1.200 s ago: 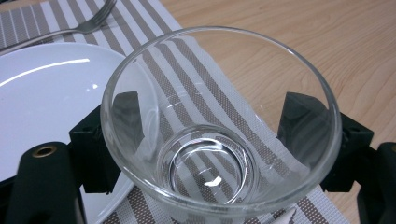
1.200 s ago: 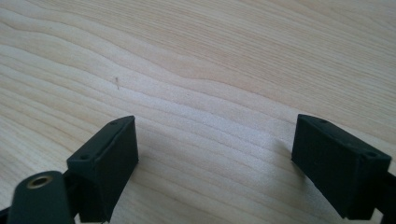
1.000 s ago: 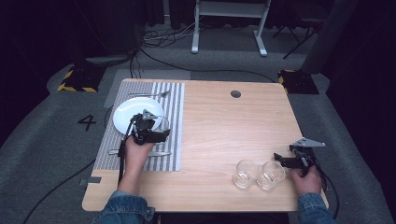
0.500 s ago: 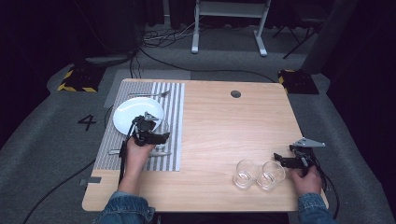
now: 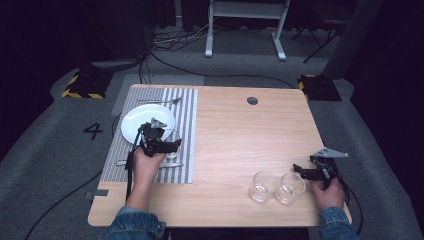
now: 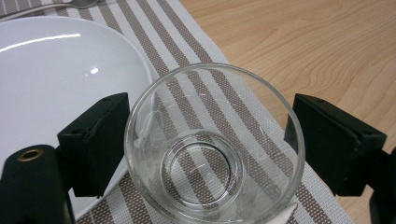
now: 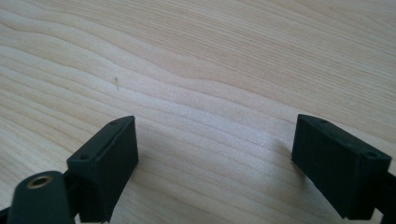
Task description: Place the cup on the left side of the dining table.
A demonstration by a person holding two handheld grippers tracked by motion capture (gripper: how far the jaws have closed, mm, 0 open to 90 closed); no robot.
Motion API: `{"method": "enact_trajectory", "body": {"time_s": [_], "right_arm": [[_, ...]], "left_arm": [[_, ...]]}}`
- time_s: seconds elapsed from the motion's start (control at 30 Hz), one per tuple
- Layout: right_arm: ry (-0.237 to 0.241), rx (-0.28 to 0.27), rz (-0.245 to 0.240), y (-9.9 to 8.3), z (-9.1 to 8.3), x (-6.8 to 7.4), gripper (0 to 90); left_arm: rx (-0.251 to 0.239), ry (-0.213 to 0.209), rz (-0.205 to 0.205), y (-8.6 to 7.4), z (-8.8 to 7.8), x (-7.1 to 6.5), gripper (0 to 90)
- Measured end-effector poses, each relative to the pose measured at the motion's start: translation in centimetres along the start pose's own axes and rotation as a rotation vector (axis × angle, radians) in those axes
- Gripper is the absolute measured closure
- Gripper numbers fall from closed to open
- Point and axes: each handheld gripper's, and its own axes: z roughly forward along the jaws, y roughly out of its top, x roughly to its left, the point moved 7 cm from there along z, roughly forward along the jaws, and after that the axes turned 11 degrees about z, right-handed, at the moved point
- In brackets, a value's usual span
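Observation:
A clear empty glass (image 6: pixel 215 154) stands on the striped placemat (image 6: pixel 196 51), right beside the white plate (image 6: pixel 56 60). My left gripper (image 6: pixel 210 123) is open, one jaw on each side of the glass, close to its wall. From above, that gripper (image 5: pixel 170 142) sits over the glass (image 5: pixel 173 151) at the plate's (image 5: pixel 140 120) near right edge. My right gripper (image 7: pixel 215 140) is open over bare wood with nothing between its jaws. In the high view it (image 5: pixel 299 171) rests near the table's right edge, just right of two empty glasses (image 5: pixel 263 186) (image 5: pixel 290 187).
A fork (image 5: pixel 160 101) lies at the far end of the placemat (image 5: pixel 186 115), and more cutlery (image 5: pixel 150 163) lies near its front. The wooden table (image 5: pixel 240 135) has a round cable hole (image 5: pixel 252 100) at the back. Dark floor and cables surround it.

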Motion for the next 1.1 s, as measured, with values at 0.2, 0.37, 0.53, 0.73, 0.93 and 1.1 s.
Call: {"method": "enact_trajectory", "body": {"time_s": [0.2, 0.37, 0.53, 0.73, 0.93, 1.1], "right_arm": [[0.0, 0.0, 0.0, 0.0, 0.0, 0.0, 14.5], [0.0, 0.0, 0.0, 0.0, 0.0, 0.0, 14.6], [0.0, 0.0, 0.0, 0.0, 0.0, 0.0, 14.6], [0.0, 0.0, 0.001, 0.0, 0.0, 0.0, 14.6], [0.0, 0.0, 0.0, 0.0, 0.0, 0.0, 14.6], [0.001, 0.0, -0.002, 0.0, 0.0, 0.0, 14.5]], "left_arm": [[-0.002, 0.033, 0.029, 0.2, -0.9, -0.2, 13.6], [-0.012, 0.041, 0.04, 0.2, -2.1, -0.4, 13.3], [-0.037, 0.032, 0.038, 0.1, -3.3, -0.8, 13.2], [-0.064, 0.022, 0.038, -0.6, -5.3, -1.3, 13.3], [-0.083, 0.034, 0.038, -1.5, -7.3, -1.5, 14.0], [-0.088, 0.03, 0.022, -2.4, -8.5, -1.7, 14.1]]}}
